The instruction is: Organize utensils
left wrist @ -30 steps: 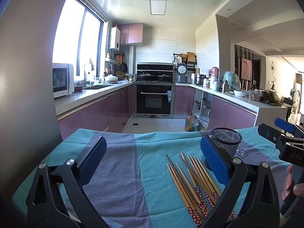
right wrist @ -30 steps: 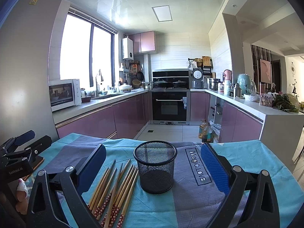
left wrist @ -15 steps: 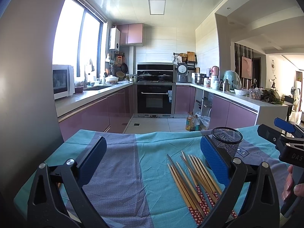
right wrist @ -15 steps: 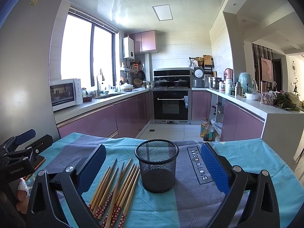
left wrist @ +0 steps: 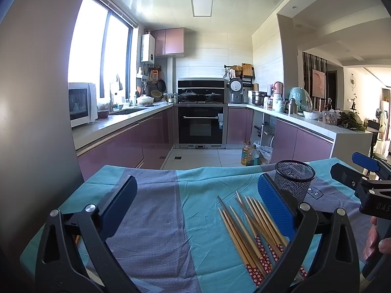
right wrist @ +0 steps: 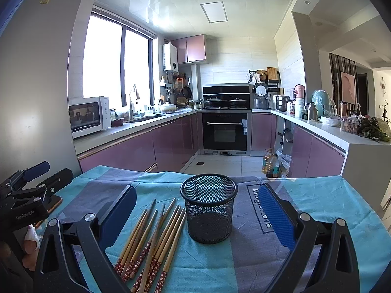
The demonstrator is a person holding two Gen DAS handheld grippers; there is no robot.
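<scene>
In the left wrist view, the patterned ends of the chopsticks [left wrist: 254, 229] are cut off behind the right finger of the left gripper [left wrist: 195, 202], which is spread wide and empty over the blue cloth [left wrist: 156, 219]. The mesh cup [left wrist: 294, 180] is partly hidden by that finger. The right gripper [left wrist: 366, 183] is seen at the frame edge.

In the right wrist view, the right gripper [right wrist: 195, 210] is likewise spread, nothing held. The cup [right wrist: 209, 207] stands upright between its fingers, the chopsticks [right wrist: 154, 239] lying loose just beside it. The left gripper [right wrist: 27, 195] is seen only partly.

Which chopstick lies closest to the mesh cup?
The rightmost chopstick of the bundle in the right wrist view: its bare tip ends beside the mesh cup; the others fan out leftward.
</scene>
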